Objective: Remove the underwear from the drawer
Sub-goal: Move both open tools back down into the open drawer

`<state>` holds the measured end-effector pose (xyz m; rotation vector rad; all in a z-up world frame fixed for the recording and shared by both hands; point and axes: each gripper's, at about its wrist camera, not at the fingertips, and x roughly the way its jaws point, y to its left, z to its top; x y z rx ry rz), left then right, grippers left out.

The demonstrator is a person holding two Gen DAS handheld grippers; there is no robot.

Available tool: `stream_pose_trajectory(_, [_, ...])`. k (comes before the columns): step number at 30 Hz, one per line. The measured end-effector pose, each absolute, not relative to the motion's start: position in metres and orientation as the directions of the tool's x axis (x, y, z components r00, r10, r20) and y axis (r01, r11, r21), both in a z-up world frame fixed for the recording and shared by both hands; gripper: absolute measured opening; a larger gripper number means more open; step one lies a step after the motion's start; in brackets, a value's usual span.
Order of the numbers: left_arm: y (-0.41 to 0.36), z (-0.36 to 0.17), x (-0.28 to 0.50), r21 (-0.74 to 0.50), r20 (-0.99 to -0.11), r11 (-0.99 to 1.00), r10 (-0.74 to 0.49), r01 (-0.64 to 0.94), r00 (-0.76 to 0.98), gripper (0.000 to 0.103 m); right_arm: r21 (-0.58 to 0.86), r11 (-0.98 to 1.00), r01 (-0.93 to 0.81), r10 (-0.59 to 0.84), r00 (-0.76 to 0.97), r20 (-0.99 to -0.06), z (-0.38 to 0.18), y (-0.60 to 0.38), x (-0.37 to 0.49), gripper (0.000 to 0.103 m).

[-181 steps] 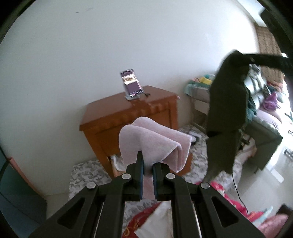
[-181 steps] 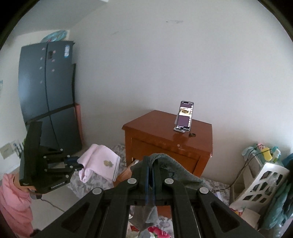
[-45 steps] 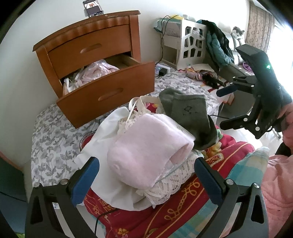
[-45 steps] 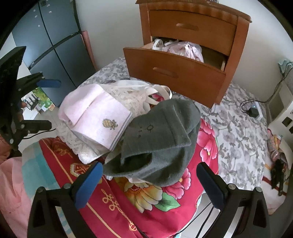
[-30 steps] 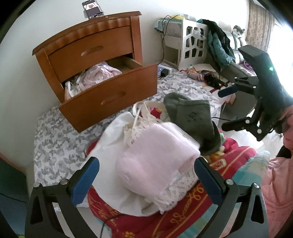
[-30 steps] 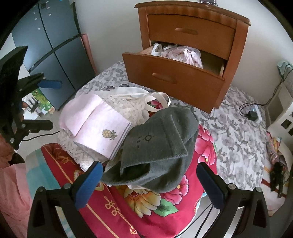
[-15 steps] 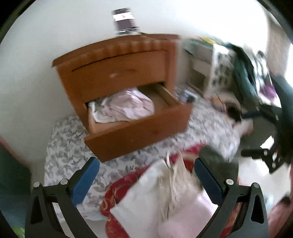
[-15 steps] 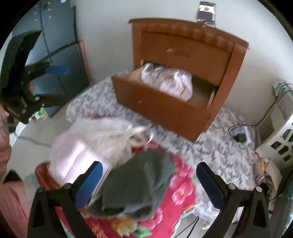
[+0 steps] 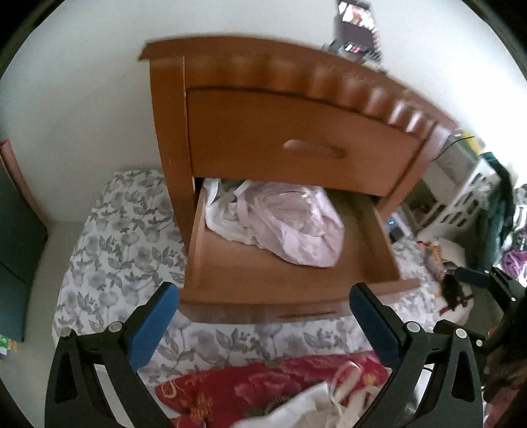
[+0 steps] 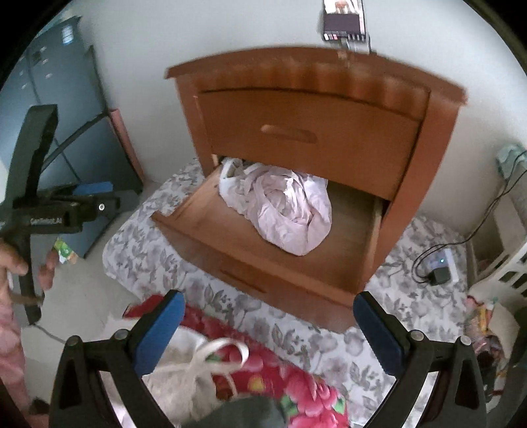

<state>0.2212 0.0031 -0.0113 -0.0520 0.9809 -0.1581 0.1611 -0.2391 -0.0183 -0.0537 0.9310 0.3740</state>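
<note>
The lower drawer (image 9: pixel 378 243) (image 10: pixel 369 243) of a wooden nightstand (image 9: pixel 296 131) (image 10: pixel 313 131) is pulled out. Inside it lies a crumpled heap of pale pink and white underwear (image 9: pixel 283 227) (image 10: pixel 283 210). My left gripper (image 9: pixel 263 316) is open, empty, hovering in front of the drawer's front edge. My right gripper (image 10: pixel 266 326) is open and empty too, a bit farther back from the drawer. The left gripper (image 10: pixel 92 197) also shows at the left of the right wrist view, held by a hand.
A phone (image 9: pixel 359 36) (image 10: pixel 344 24) stands on the nightstand. A grey floral sheet (image 9: pixel 115 247) (image 10: pixel 411 280) covers the bed, with a red floral blanket (image 9: pixel 263 385) (image 10: pixel 296 378) and a white bag (image 10: pixel 197 362) near me. A dark cabinet (image 10: pixel 66 115) stands left; a charger and cable (image 10: pixel 438 273) lie right.
Both grippers let go of the pink towel and the grey garment, left them on the red blanket, and have swung up and toward the open drawer.
</note>
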Motion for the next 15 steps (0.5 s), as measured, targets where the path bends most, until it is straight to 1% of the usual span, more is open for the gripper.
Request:
stream_pose_trajectory(3, [0.004,-0.035,0.249,-0.097,-0.851,0.991,-0.130,0.091,0.509,0.103,0.132,0.942,-0.309,0.284,0.522,-0.804,-0.036,-0.233,0.193,0.103])
stream_pose_trajectory(5, [0.005,-0.048,0.265,-0.121,-0.862,0.988,-0.152,0.096,0.483,0.103,0.143,0.947,-0.286,0.278,0.514,-0.812,-0.049,-0.230,0.216,0.103])
stream_pose_trajectory(10, [0.004,-0.070,0.292,-0.104,-0.869,0.989,-0.143,0.107,0.474,0.103,0.140,0.958,-0.250,0.249,0.486,-0.838,-0.076,-0.224,0.264,0.103])
stream_pose_trajectory(15, [0.011,-0.082,0.318,-0.121,-0.865,0.989,-0.145,0.081,0.481,0.103,0.126,0.969,-0.215,0.217,0.484,-0.848,-0.092,-0.216,0.304,0.103])
